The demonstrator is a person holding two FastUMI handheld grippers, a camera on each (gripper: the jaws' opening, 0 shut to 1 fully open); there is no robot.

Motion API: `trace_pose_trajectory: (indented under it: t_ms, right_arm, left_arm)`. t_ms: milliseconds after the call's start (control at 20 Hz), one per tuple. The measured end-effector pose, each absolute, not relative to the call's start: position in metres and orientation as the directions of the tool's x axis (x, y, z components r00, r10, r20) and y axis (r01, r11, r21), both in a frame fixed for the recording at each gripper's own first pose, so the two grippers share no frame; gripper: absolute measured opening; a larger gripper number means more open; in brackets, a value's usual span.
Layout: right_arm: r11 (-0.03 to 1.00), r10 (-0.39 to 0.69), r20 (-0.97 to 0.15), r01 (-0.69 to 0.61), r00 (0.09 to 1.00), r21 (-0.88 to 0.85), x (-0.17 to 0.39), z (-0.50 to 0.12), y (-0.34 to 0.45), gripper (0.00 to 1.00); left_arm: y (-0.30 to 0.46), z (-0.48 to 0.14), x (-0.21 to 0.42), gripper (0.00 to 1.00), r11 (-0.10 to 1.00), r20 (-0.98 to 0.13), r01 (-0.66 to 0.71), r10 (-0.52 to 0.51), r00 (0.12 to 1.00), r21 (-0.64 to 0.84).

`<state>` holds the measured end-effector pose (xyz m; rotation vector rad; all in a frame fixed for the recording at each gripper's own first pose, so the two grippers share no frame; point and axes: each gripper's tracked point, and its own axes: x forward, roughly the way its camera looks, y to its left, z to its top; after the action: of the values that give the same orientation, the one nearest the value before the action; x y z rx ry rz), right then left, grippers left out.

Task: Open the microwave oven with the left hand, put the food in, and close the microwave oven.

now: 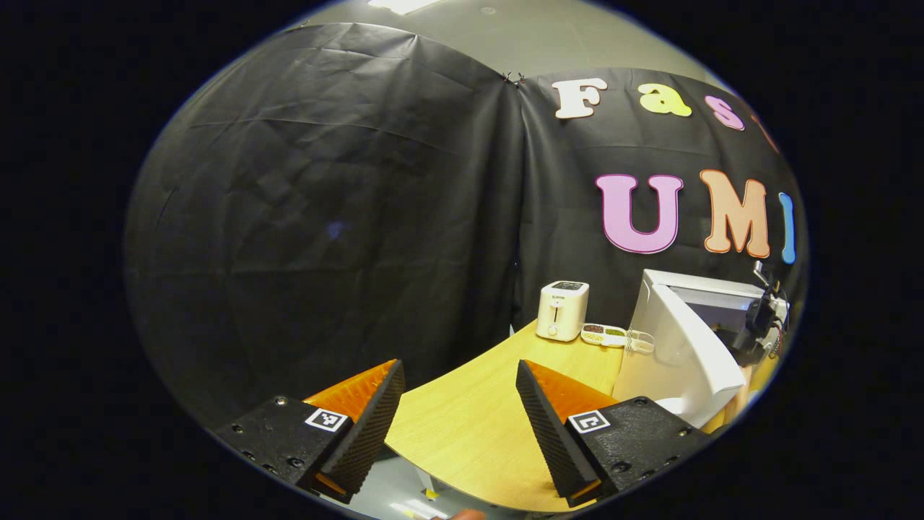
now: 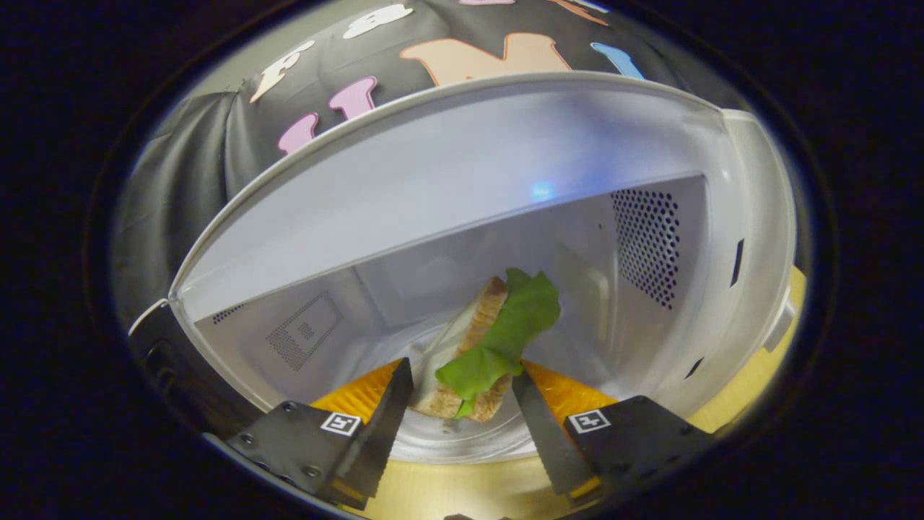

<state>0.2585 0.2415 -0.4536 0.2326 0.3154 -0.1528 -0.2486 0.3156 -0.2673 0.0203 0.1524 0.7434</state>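
While the left claw (image 1: 460, 426) is held wide and empty, the sandwich (image 2: 485, 348) lies between the spread fingers of the right claw (image 2: 462, 415), long axis toward 12 o'clock, inside the microwave oven (image 2: 650, 238).

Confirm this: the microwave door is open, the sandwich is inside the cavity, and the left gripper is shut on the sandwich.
Wrong gripper. The right gripper view shows the sandwich between the right gripper fingers inside the open microwave. In the left gripper view, the left gripper is open over the wooden table, holding nothing.

Left gripper view: off bench (image 1: 469, 426) edge, facing booth corner, microwave (image 1: 686, 347) far right. Right gripper view: close at same microwave (image 2: 751, 238) mouth, facing inside.
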Motion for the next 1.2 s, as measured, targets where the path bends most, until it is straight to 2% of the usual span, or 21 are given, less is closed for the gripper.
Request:
trace_pose_trajectory:
  t_ms: [50,100,150,200,250,300,350,400,750,900,950,1050,1100,1150,1200]
  right_arm:
    - [0.964,-0.151,-0.306,0.208,0.940,0.166,0.258,-0.449,0.233,0.89]
    - [0.965,-0.189,-0.274,0.230,0.943,0.126,0.258,-0.441,0.223,0.98]
    - [0.964,-0.212,-0.249,0.244,0.945,0.105,0.258,-0.433,0.215,0.98]
    - [0.963,-0.216,-0.239,0.247,0.947,0.108,0.258,-0.428,0.210,0.98]
    - [0.963,-0.205,-0.237,0.239,0.950,0.126,0.258,-0.425,0.209,0.98]
    - [0.963,-0.190,-0.234,0.227,0.953,0.143,0.258,-0.420,0.211,0.91]
    - [0.965,-0.181,-0.227,0.217,0.957,0.147,0.256,-0.415,0.213,0.91]
    - [0.966,-0.180,-0.219,0.214,0.959,0.144,0.255,-0.410,0.213,0.91]
    - [0.983,-0.107,-0.208,0.134,0.972,0.126,0.241,-0.393,0.239,0.91]
    - [0.996,-0.052,-0.241,0.070,0.969,0.064,0.221,-0.404,0.252,0.92]
    - [0.998,-0.040,-0.232,0.052,0.972,0.046,0.212,-0.399,0.253,0.97]
    - [1.000,-0.008,-0.219,0.013,0.976,0.022,0.191,-0.392,0.251,0.97]
    - [1.000,0.015,-0.216,-0.010,0.976,0.025,0.179,-0.387,0.250,0.92]
    - [0.999,0.041,-0.211,-0.036,0.977,0.030,0.166,-0.380,0.246,0.92]
    - [0.998,0.057,-0.201,-0.051,0.978,0.035,0.152,-0.372,0.242,0.92]
  left_arm:
    - [0.315,-0.266,-0.249,0.95,0.738,-0.127,-0.671,0.674,0.728,0.071]
    - [0.314,-0.265,-0.250,0.95,0.738,-0.124,-0.671,0.674,0.728,0.070]
    - [0.314,-0.264,-0.250,0.91,0.738,-0.122,-0.671,0.674,0.729,0.071]
    - [0.314,-0.264,-0.250,0.95,0.738,-0.121,-0.671,0.674,0.729,0.069]
    - [0.314,-0.264,-0.250,0.91,0.739,-0.121,-0.670,0.673,0.730,0.069]
    - [0.313,-0.265,-0.250,0.95,0.740,-0.123,-0.669,0.672,0.730,0.068]
    - [0.313,-0.265,-0.250,0.91,0.741,-0.124,-0.668,0.670,0.731,0.067]
    - [0.313,-0.266,-0.250,0.95,0.743,-0.127,-0.666,0.668,0.733,0.066]
    - [0.310,-0.262,-0.255,0.95,0.748,-0.118,-0.660,0.664,0.739,0.076]
    - [0.306,-0.259,-0.257,0.95,0.756,-0.109,-0.649,0.655,0.748,0.091]
    - [0.304,-0.258,-0.257,0.95,0.761,-0.107,-0.642,0.648,0.754,0.090]
    - [0.303,-0.256,-0.259,0.95,0.767,-0.102,-0.635,0.641,0.760,0.091]
    - [0.304,-0.257,-0.260,0.91,0.770,-0.099,-0.632,0.638,0.764,0.090]
    - [0.304,-0.257,-0.260,0.91,0.772,-0.100,-0.629,0.635,0.766,0.086]
    - [0.305,-0.259,-0.262,0.95,0.774,-0.099,-0.629,0.634,0.767,0.079]
